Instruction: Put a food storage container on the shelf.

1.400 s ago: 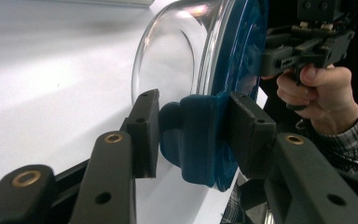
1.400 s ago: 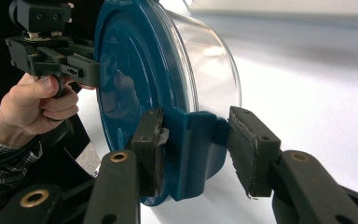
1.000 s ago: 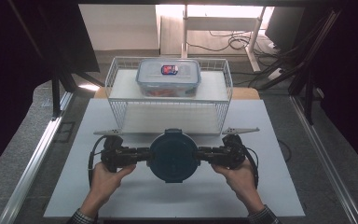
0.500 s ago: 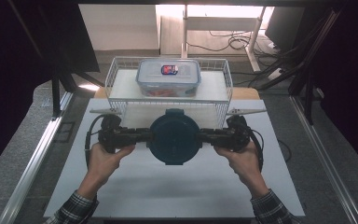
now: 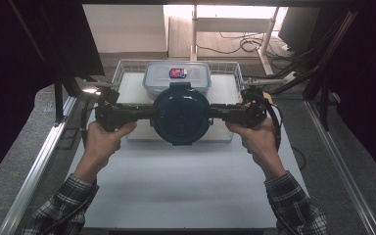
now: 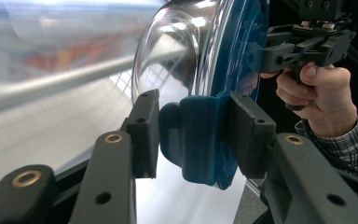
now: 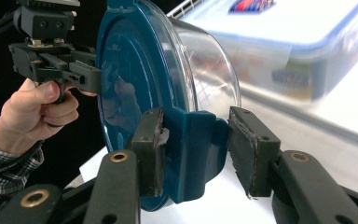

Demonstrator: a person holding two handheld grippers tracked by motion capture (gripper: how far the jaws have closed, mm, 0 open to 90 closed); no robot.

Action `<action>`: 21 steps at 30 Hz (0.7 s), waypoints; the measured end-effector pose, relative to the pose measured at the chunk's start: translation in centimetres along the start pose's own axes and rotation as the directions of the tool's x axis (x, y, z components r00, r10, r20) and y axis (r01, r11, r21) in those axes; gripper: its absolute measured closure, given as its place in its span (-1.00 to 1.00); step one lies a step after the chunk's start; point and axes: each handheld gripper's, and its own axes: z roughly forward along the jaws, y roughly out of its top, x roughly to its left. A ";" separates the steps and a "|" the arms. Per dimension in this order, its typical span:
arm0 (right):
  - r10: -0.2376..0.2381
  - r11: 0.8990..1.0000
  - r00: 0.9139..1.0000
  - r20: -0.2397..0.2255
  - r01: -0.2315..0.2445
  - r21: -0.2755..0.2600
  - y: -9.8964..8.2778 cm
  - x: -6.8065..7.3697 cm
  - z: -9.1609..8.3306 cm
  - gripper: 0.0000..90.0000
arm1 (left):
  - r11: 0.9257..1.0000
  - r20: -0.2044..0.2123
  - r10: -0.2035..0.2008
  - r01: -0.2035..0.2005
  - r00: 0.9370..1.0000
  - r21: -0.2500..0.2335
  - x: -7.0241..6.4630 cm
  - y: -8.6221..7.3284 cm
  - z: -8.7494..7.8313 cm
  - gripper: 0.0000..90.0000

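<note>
One round bowl with a blue lid (image 5: 180, 116) hangs in the air over the white counter (image 5: 186, 181), in front of one wire basket (image 5: 237, 74). Two tools, left tool (image 5: 147, 113) and right tool (image 5: 214, 112), each pinch a lid tab. One clear box (image 5: 176, 77) has a red and blue label, too blurry to read

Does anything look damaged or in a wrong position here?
Nothing is spilled or broken. One small oddity: on the right tool, the pad lining looks frayed and peeling at its edge where it presses the blue latch tab of the round clear container with blue lid.
</note>
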 end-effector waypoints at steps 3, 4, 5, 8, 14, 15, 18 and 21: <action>-0.002 1.000 1.000 0.003 0.002 -0.008 1.2 0.0 0.0 0.26 | 1.000 0.003 -0.002 0.002 1.000 -0.004 0.2 1.2 -0.2 0.27; -0.002 1.000 1.000 0.003 0.002 -0.009 1.6 -0.1 0.0 0.27 | 1.000 0.001 0.000 0.000 1.000 -0.004 0.2 1.8 -0.3 0.27; -0.003 1.000 1.000 0.004 0.003 -0.012 2.2 -0.1 0.0 0.26 | 1.000 -0.002 0.004 -0.004 1.000 -0.004 0.2 2.2 -0.4 0.27; -0.006 1.000 1.000 0.001 0.006 -0.015 3.3 -0.3 0.0 0.26 | 1.000 -0.006 0.005 -0.005 1.000 -0.002 0.2 3.3 -0.6 0.27; 0.009 0.999 1.000 0.010 -0.008 -0.049 6.1 -0.4 -0.1 0.26 | 1.000 -0.001 -0.011 0.011 1.000 -0.020 0.5 5.8 -0.9 0.27; 0.009 0.999 1.000 0.010 -0.008 -0.049 6.1 -0.4 -0.1 0.26 | 1.000 0.001 -0.012 0.012 1.000 -0.021 0.6 6.2 -1.0 0.27; 0.012 0.999 1.000 0.017 -0.011 -0.053 7.4 -0.3 0.0 0.26 | 1.000 0.003 -0.013 0.013 1.000 -0.026 1.0 7.3 -1.1 0.27; 0.010 0.998 1.000 0.024 -0.008 -0.058 8.2 -0.5 0.2 0.26 | 0.999 0.005 -0.019 0.019 1.000 -0.033 1.4 8.3 -1.2 0.26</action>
